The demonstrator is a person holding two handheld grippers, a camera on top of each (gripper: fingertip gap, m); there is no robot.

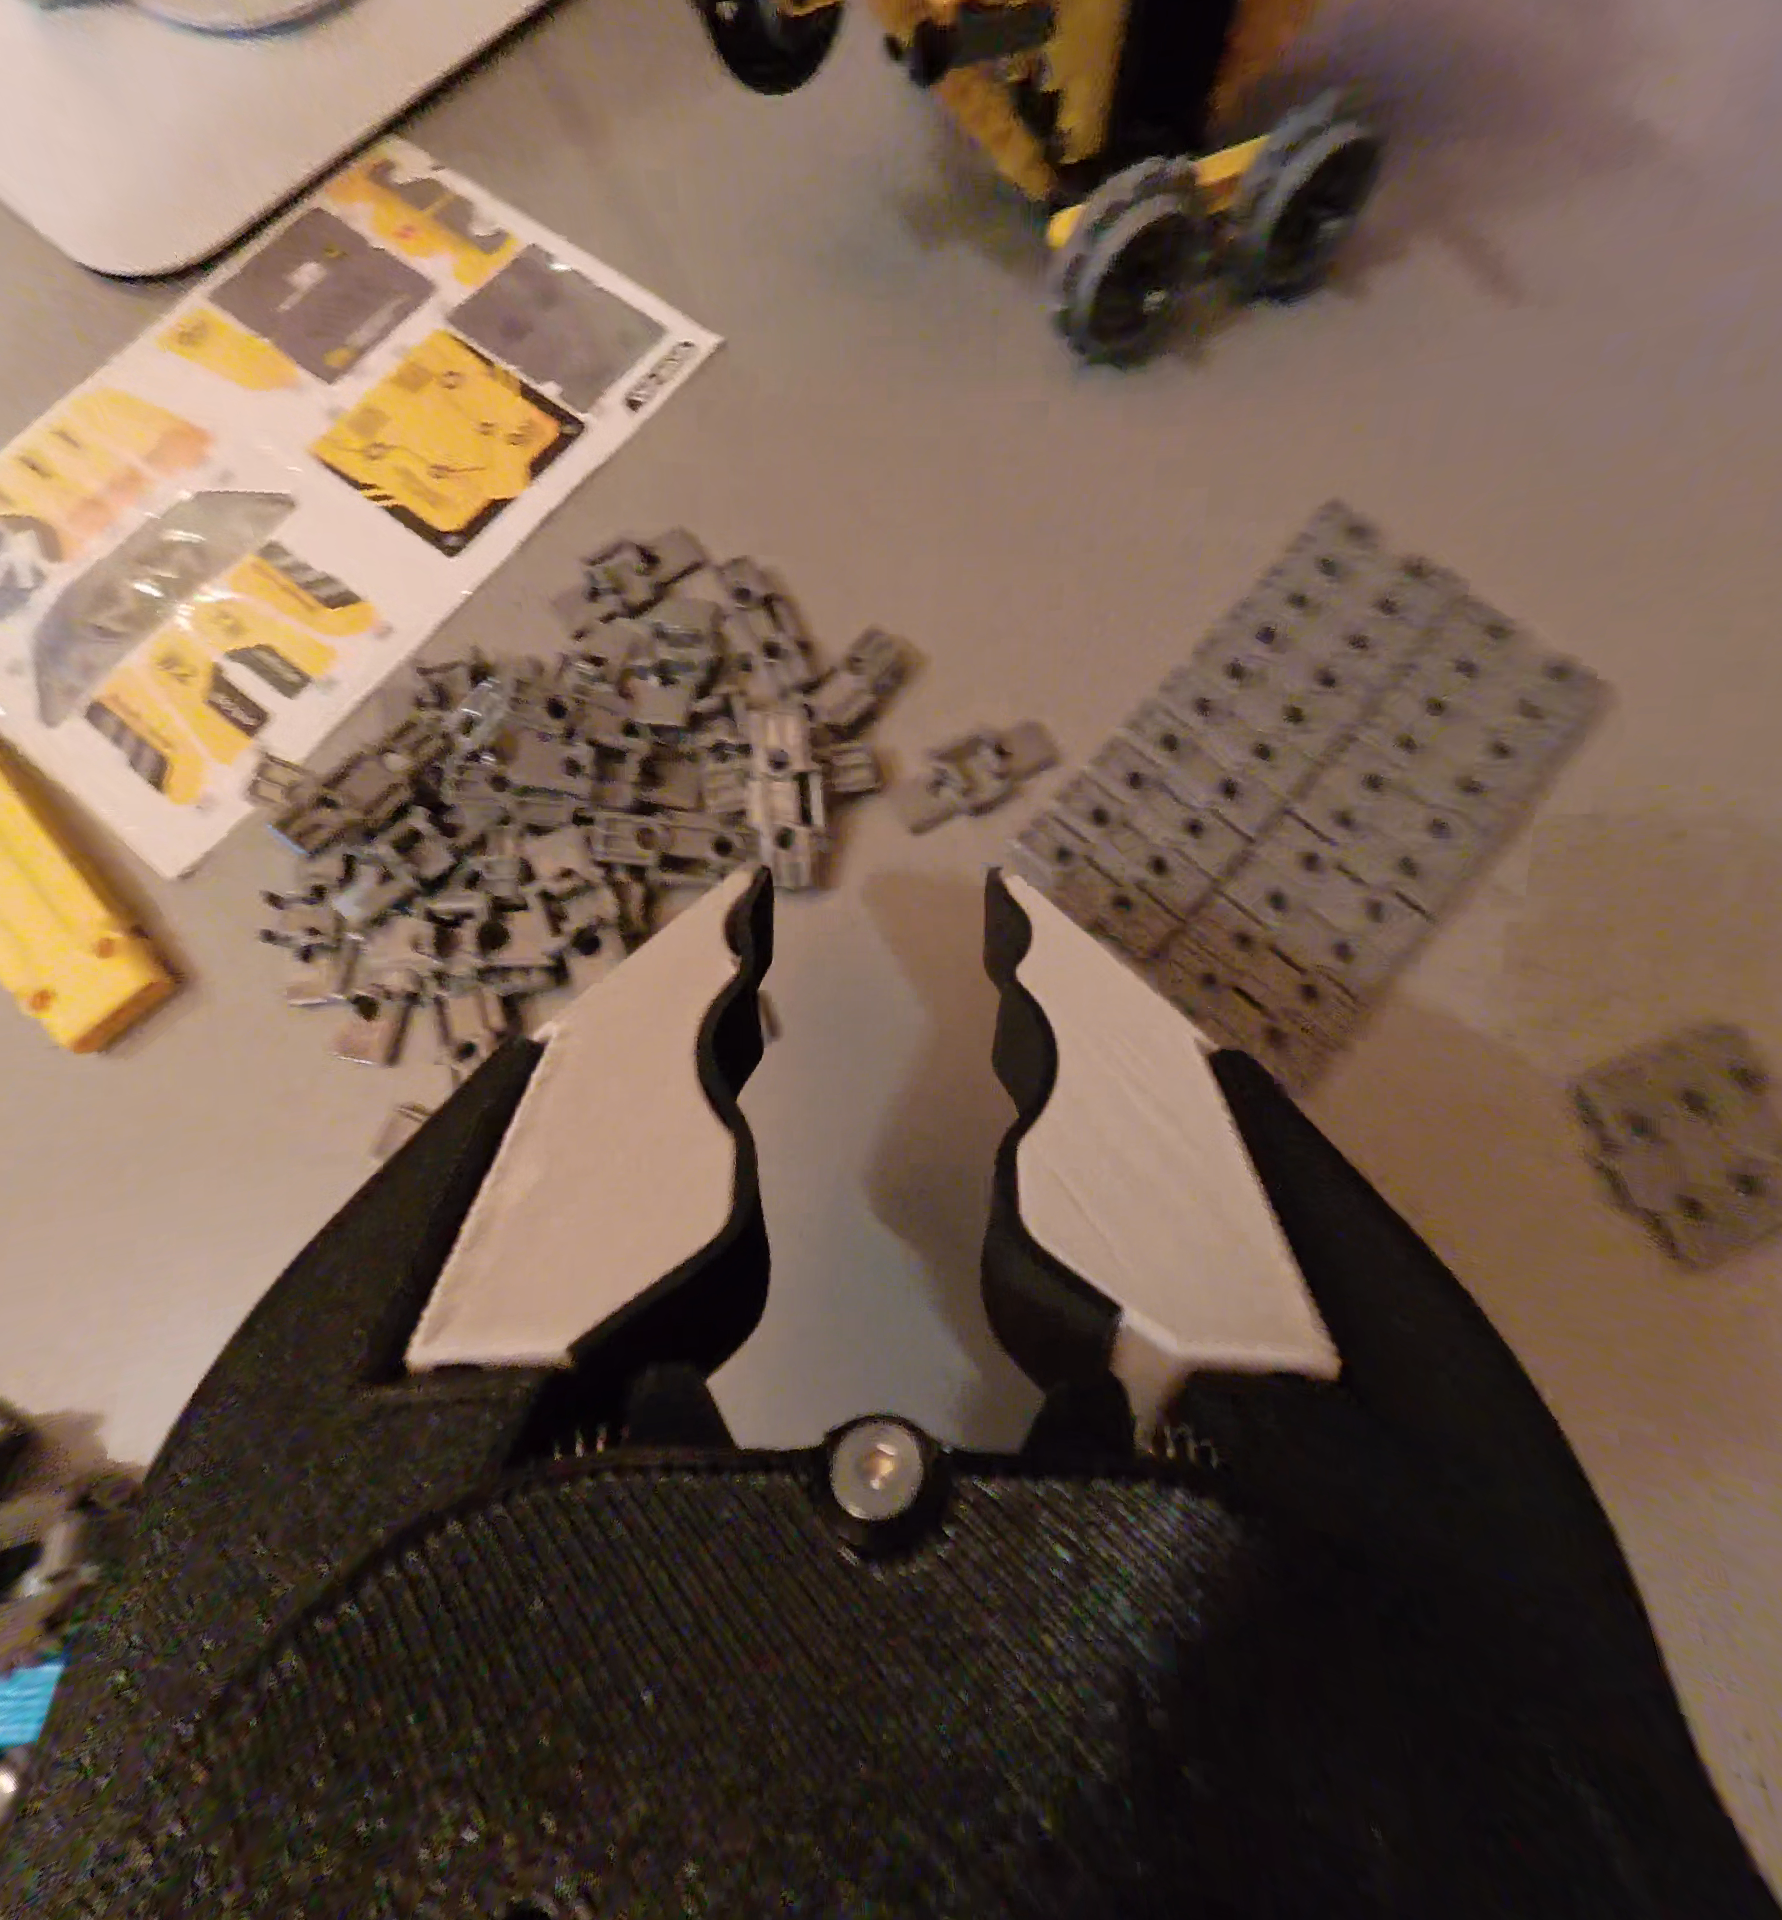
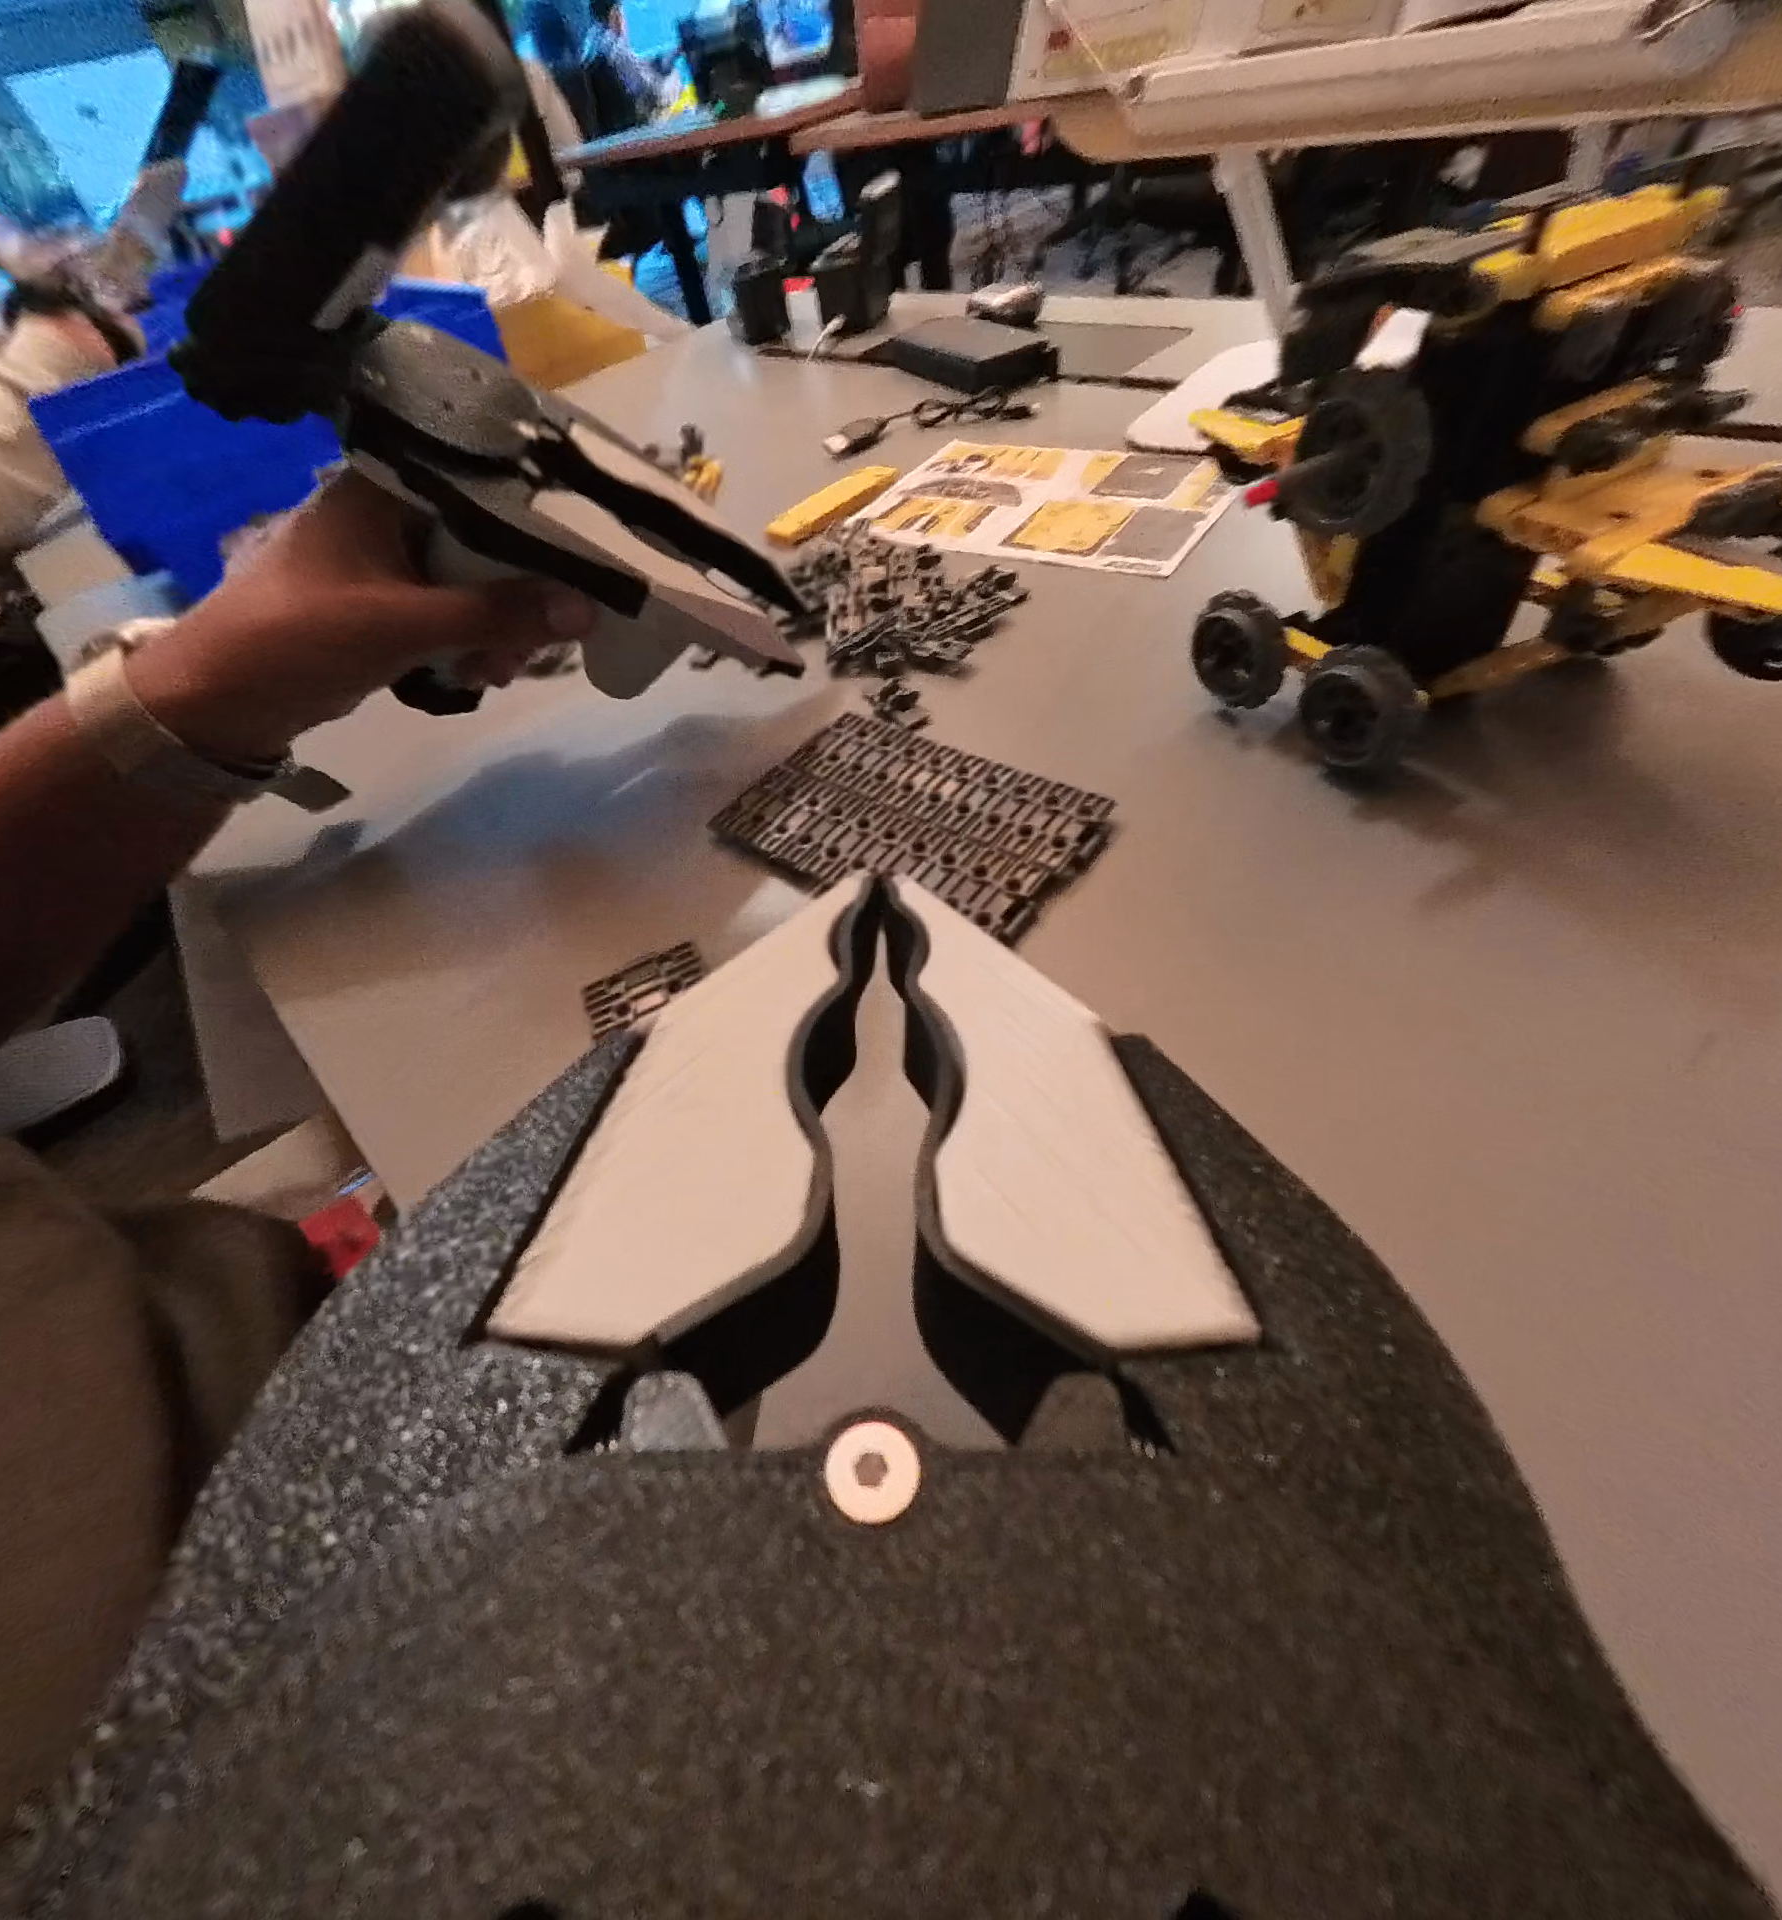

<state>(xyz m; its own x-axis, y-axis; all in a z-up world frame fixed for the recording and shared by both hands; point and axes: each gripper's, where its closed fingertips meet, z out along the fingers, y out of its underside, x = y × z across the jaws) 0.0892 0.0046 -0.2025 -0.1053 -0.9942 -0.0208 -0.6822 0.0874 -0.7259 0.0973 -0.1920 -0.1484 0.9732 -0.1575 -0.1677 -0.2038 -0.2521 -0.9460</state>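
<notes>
My left gripper is open and empty, hovering over bare table between a loose pile of small grey track links and a flat mat of joined grey links. A small joined pair of links lies just beyond its tips. In the right wrist view a hand holds the left gripper at the near edge of the pile. My right gripper is shut with nothing between its pads, above the near edge of the mat. A short strip of joined links lies to its left.
A yellow and black brick-built vehicle with grey wheels stands at the far right. A sticker sheet and a yellow panel lie left of the pile. The short strip lies right. A blue bin and cables stand far back.
</notes>
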